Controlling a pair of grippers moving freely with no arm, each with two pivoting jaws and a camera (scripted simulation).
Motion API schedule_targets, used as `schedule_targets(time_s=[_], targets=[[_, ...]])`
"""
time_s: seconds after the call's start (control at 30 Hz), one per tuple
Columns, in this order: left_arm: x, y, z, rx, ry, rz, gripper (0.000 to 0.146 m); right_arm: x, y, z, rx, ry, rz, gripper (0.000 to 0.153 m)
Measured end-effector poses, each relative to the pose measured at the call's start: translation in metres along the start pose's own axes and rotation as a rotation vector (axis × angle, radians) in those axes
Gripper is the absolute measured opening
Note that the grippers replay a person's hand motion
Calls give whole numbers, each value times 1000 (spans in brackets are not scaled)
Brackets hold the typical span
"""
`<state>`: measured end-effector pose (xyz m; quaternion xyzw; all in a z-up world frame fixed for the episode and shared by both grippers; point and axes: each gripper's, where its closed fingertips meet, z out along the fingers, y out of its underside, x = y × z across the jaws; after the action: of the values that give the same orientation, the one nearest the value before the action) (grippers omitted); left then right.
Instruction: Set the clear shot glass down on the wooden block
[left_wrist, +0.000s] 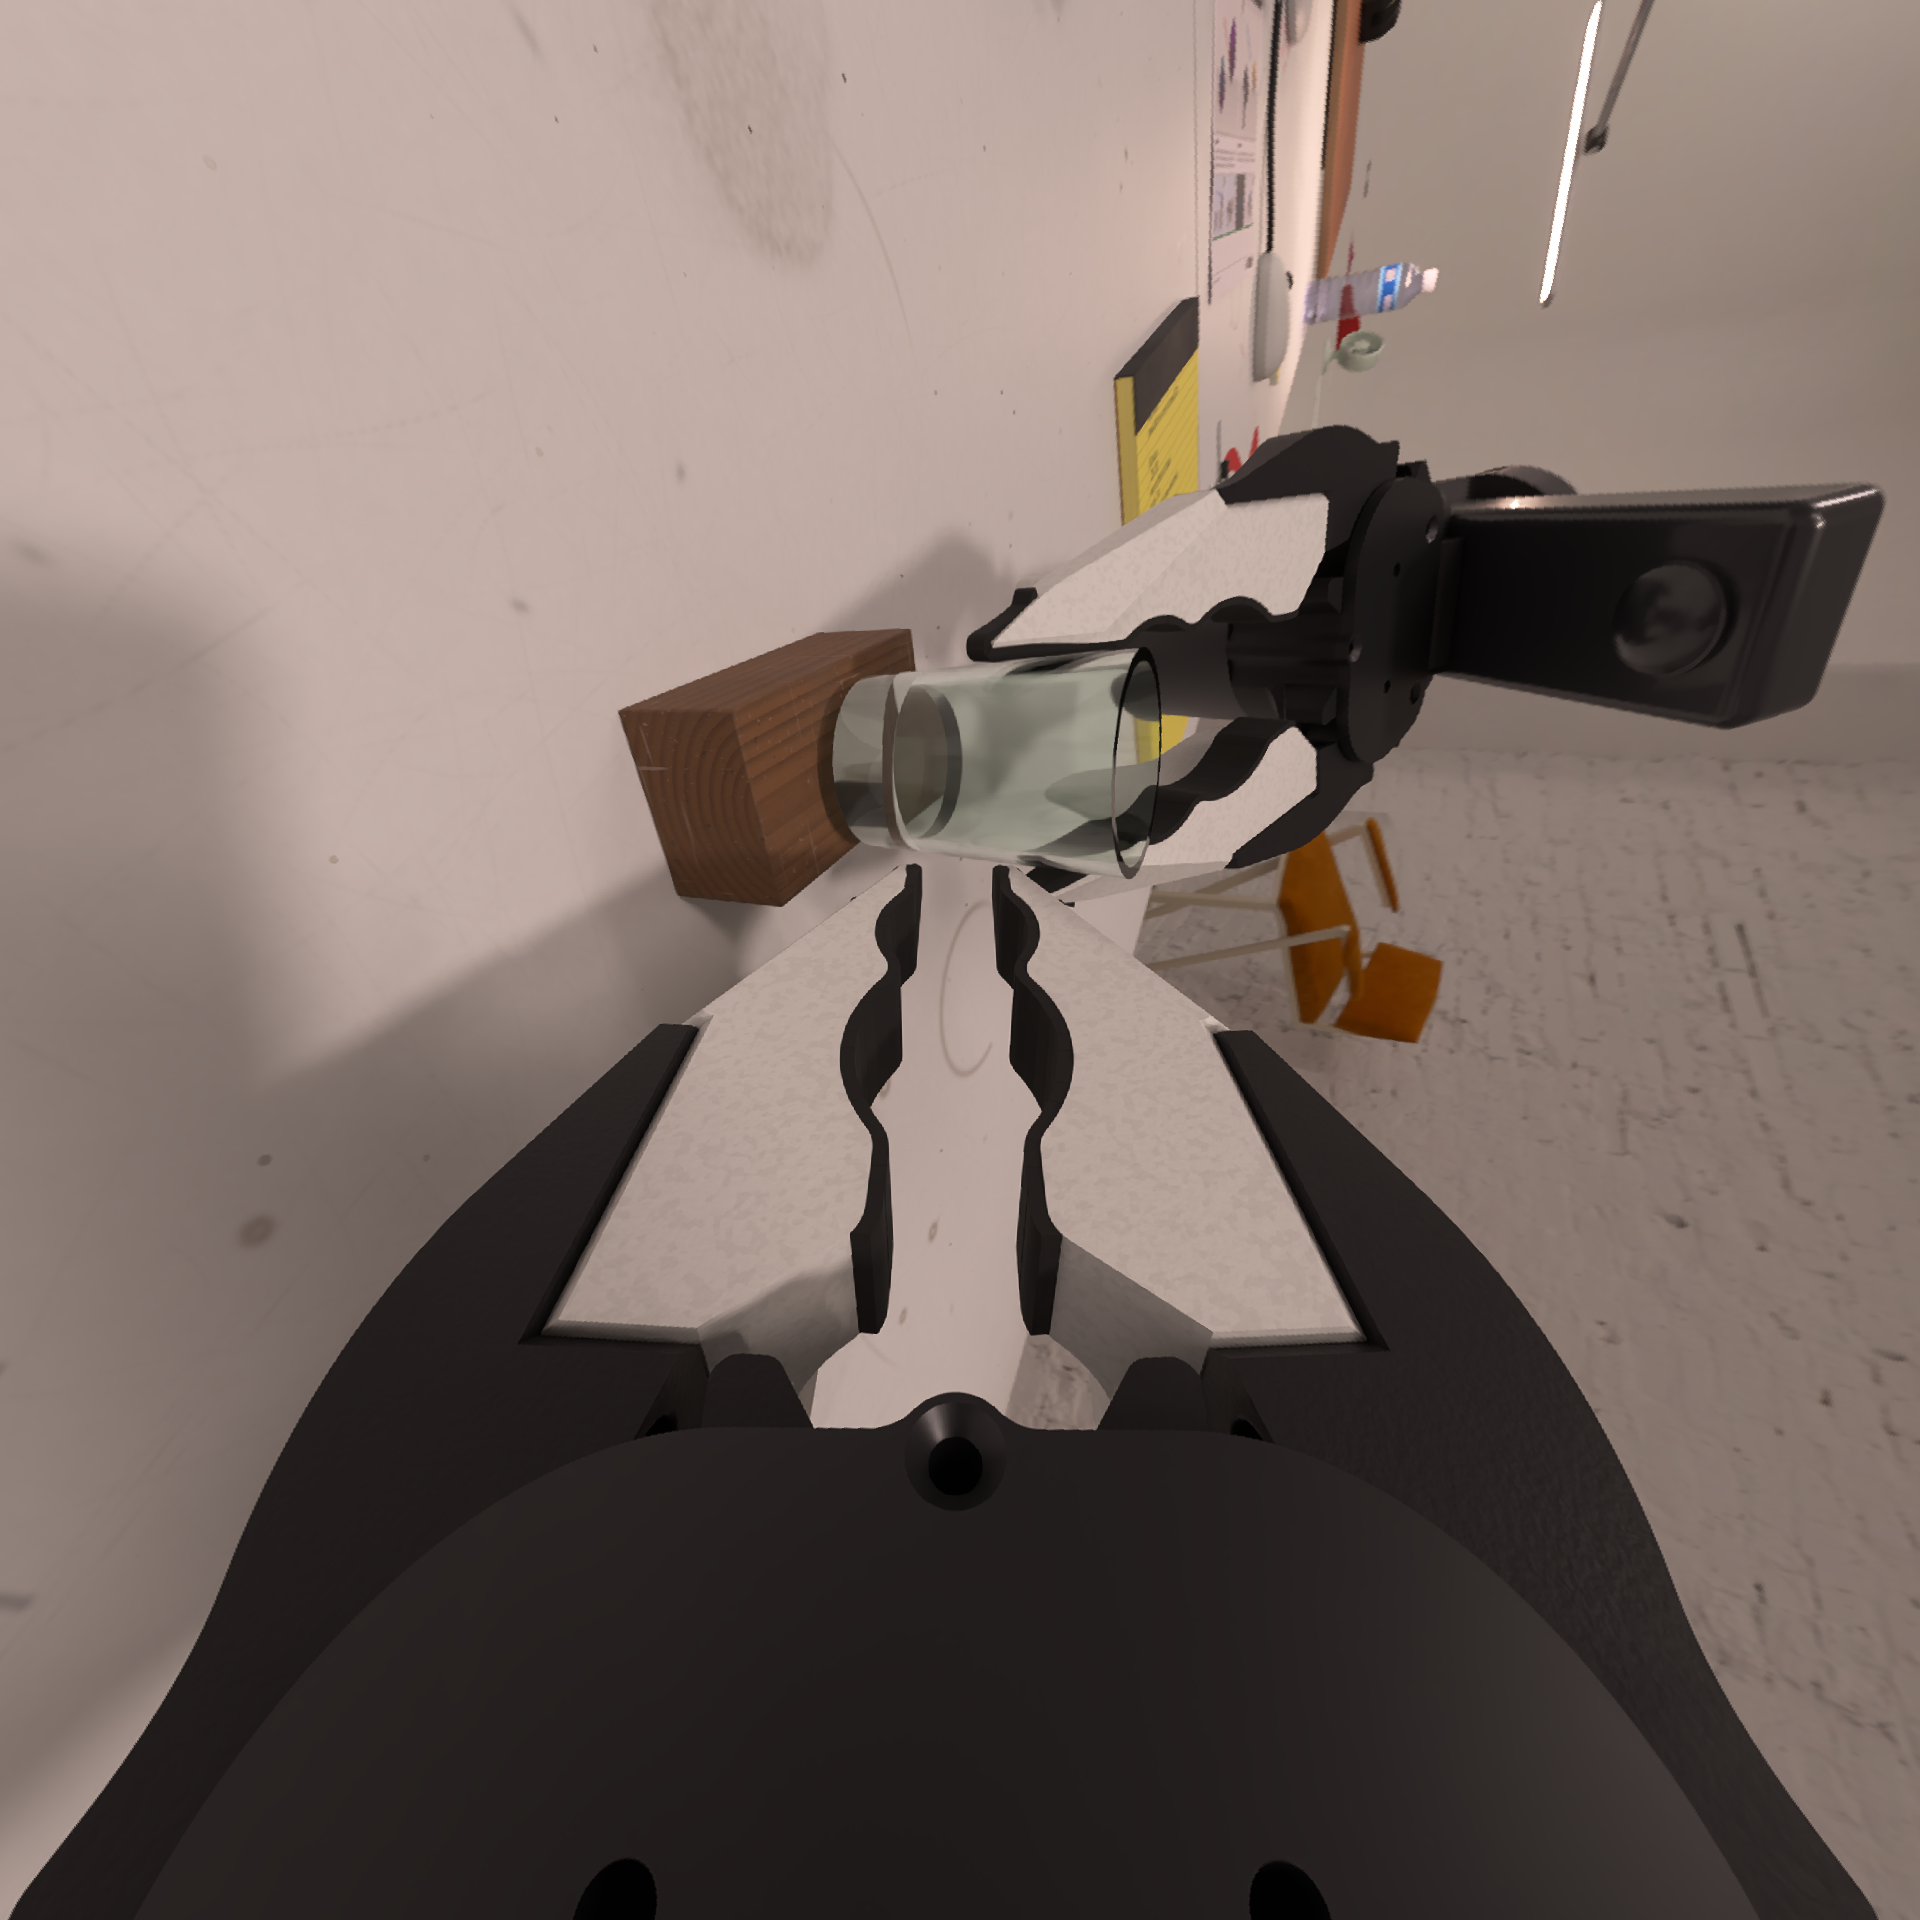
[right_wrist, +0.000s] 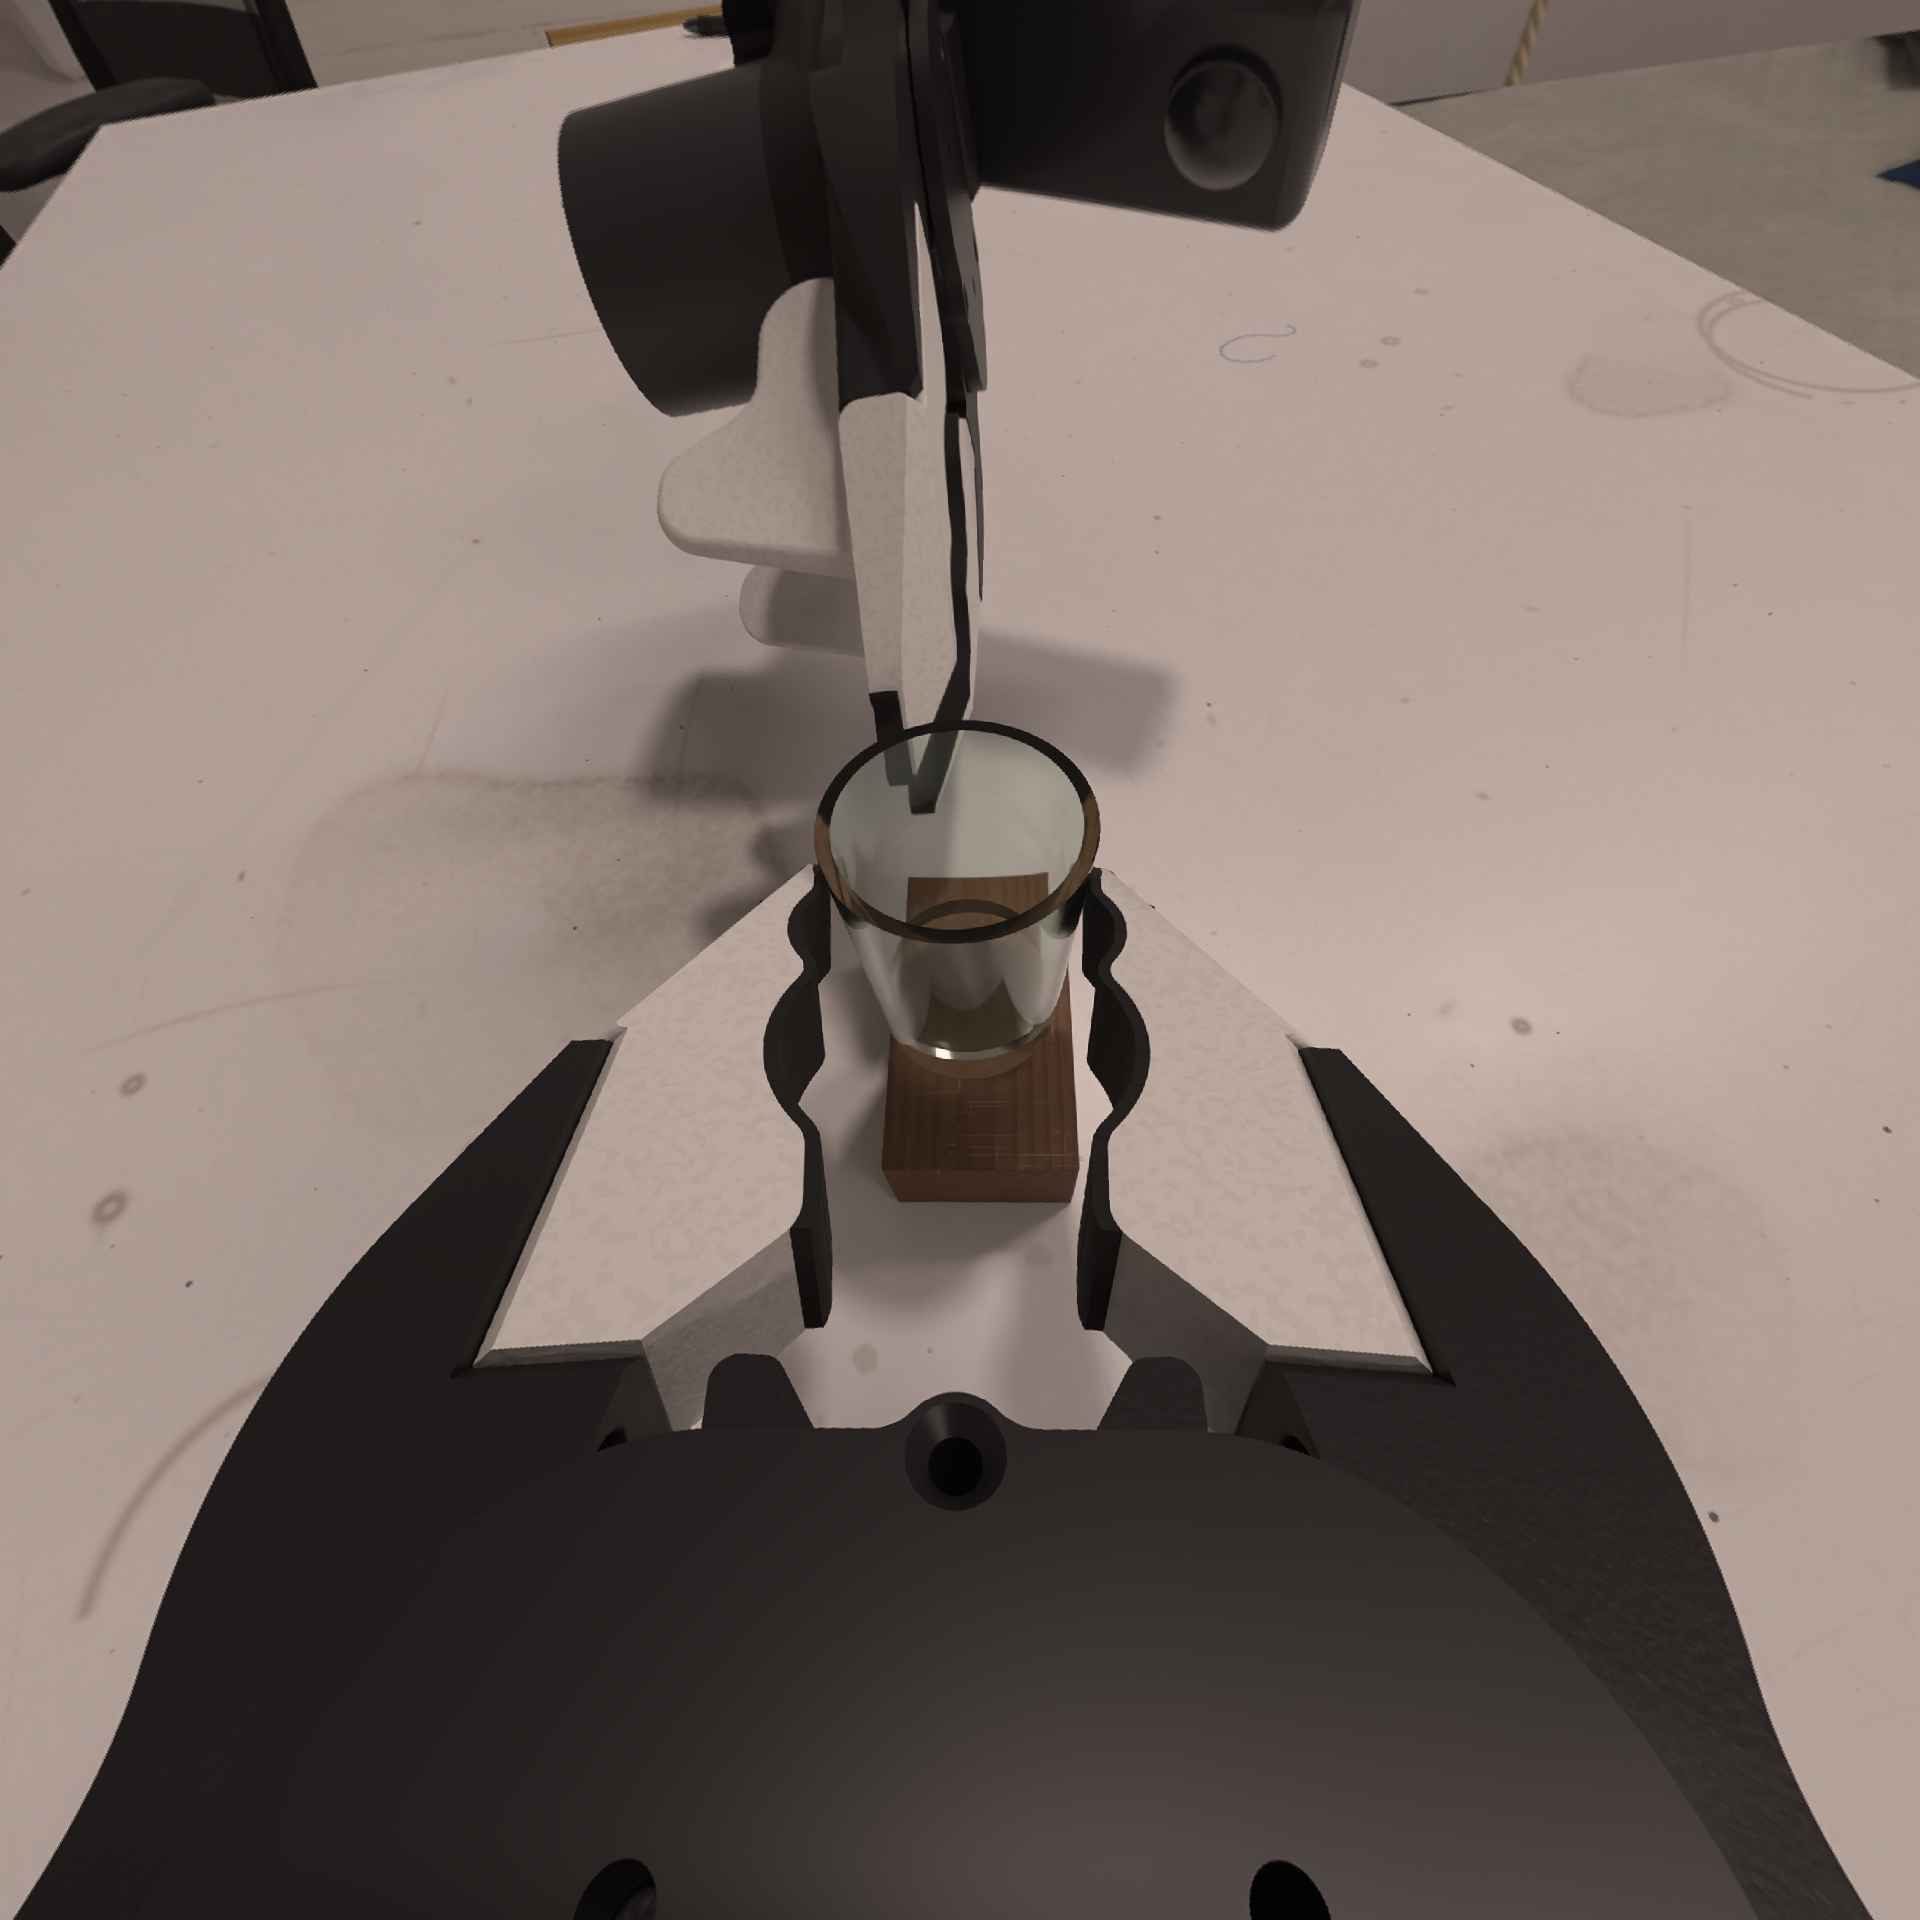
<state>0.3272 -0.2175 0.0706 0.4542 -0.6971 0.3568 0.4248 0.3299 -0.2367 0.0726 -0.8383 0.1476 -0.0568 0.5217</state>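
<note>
The clear shot glass (right_wrist: 956, 966) stands upright with its base on the top face of the brown wooden block (right_wrist: 977, 1132), which lies on the white table (right_wrist: 416, 520). My right gripper (right_wrist: 956, 904) is shut on the glass, one fingertip on each side just below the rim. In the left wrist view the glass (left_wrist: 997, 769) and block (left_wrist: 727, 769) appear turned sideways, with the right gripper (left_wrist: 1023, 758) around the glass. My left gripper (left_wrist: 954, 883) is shut to a narrow gap and empty, its tips just beside the glass. It also shows in the right wrist view (right_wrist: 914, 769), behind the rim.
In the left wrist view a yellow and black book (left_wrist: 1158, 416), a white rounded object (left_wrist: 1270, 312), a plastic water bottle (left_wrist: 1371, 291) and a pale green cup (left_wrist: 1361, 348) lie farther along the table (left_wrist: 416, 520). Orange chairs (left_wrist: 1340, 935) stand on the floor beyond its edge.
</note>
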Motion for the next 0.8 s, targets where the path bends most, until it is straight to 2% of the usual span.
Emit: schedule_targets(time_s=[0.2, 0.4, 0.6, 0.8], targets=[[-4, 3, -5, -25, -96, 122, 15, 1, 4, 3, -14, 11, -6, 49], [-9, 1, -12, -43, -214, 350, 15, 5, 6, 2, -18, 29, -12, 48], [-11, -1, -5, -27, -266, 513, 17, 11, 21, -6, -108, -5, -30, 42], [-11, -2, 0, -25, -255, 522, 15, 9, 31, -4, -147, -21, -32, 58]])
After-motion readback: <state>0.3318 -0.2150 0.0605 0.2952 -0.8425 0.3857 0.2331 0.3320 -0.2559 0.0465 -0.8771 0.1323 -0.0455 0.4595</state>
